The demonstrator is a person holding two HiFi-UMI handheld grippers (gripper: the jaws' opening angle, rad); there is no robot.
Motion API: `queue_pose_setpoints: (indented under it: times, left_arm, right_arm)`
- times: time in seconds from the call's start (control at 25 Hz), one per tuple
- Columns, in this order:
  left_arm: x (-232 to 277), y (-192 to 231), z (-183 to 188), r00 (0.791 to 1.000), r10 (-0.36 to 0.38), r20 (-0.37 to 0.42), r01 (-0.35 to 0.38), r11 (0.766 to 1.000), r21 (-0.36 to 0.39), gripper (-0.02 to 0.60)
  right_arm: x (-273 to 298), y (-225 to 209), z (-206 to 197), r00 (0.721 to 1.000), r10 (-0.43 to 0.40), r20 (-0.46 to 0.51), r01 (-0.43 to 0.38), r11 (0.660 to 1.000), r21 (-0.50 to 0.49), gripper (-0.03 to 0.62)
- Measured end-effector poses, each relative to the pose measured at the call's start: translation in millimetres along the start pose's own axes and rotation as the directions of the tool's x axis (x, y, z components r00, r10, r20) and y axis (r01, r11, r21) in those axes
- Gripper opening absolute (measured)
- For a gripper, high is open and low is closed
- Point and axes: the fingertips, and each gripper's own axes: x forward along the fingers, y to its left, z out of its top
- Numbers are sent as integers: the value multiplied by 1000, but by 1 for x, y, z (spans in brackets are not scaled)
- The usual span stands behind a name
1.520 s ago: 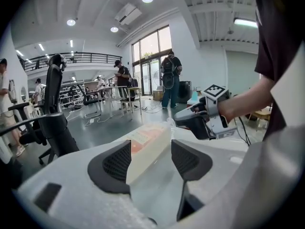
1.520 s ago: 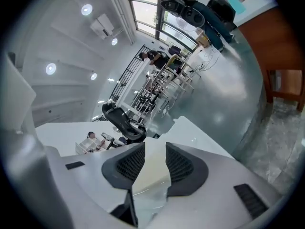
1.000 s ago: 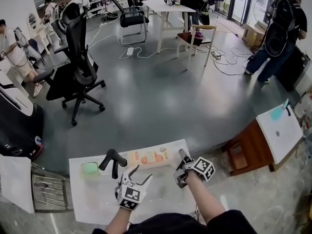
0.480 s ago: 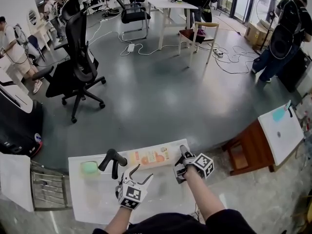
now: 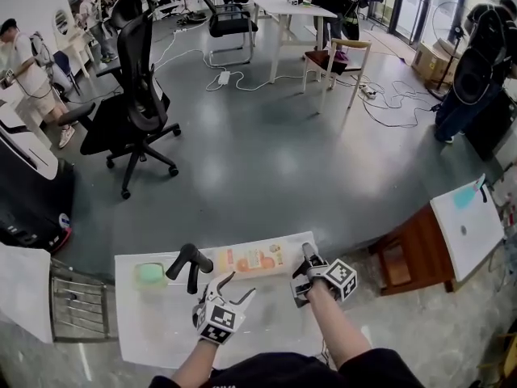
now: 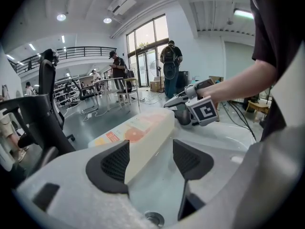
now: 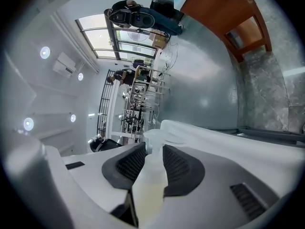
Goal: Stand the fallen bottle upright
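Observation:
The fallen bottle (image 5: 252, 259), pale yellow with an orange label, lies on its side along the far edge of the white table (image 5: 161, 330). My right gripper (image 5: 306, 255) is at its cap end, turned on its side. Its jaws are closing, and the narrow end of the bottle (image 7: 150, 175) fills the gap and touches both pads. My left gripper (image 5: 239, 285) stands open just in front of the bottle's body. In the left gripper view the bottle (image 6: 143, 137) runs past the left pad (image 6: 114, 163) towards the right gripper (image 6: 193, 111).
A green object (image 5: 148, 275) and a black angled handle (image 5: 190, 263) sit at the table's far left. A metal rack (image 5: 77, 305) stands to the left and a wooden cabinet (image 5: 416, 249) to the right. A black office chair (image 5: 133, 111) and people are farther off.
Both grippers stay where they were by the bottle, which still lies flat. Only the head view has shifted a little.

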Motion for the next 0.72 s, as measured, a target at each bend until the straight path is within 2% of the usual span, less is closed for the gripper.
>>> queue_pose_setpoints:
  times: [0.24,0.36,0.44,0.56,0.72]
  left_arm:
    - [-3,3,-2,1000,9,2,-9,1000,-1,281]
    - [-3,4,-1,1000,18,8,-18,1000,14,281]
    - [-3,4,1,1000,31,8,-31,999,34,281]
    - [-3,2,6,999,40,29,-42,997,58,281]
    - [-1,1,11,997,55,50,-59,994,88,279]
  right_arm:
    - [-10,13,-3,1000,7,-5,-7,998,-55,115]
    - [-15,34,0,998,61,3,-60,991,-122,114]
    - [-19,51,3,995,96,5,-94,981,-170,112]
    - [-29,72,8,995,101,7,-96,965,-243,110]
    - [-35,105,9,987,158,-12,-153,926,-344,109]
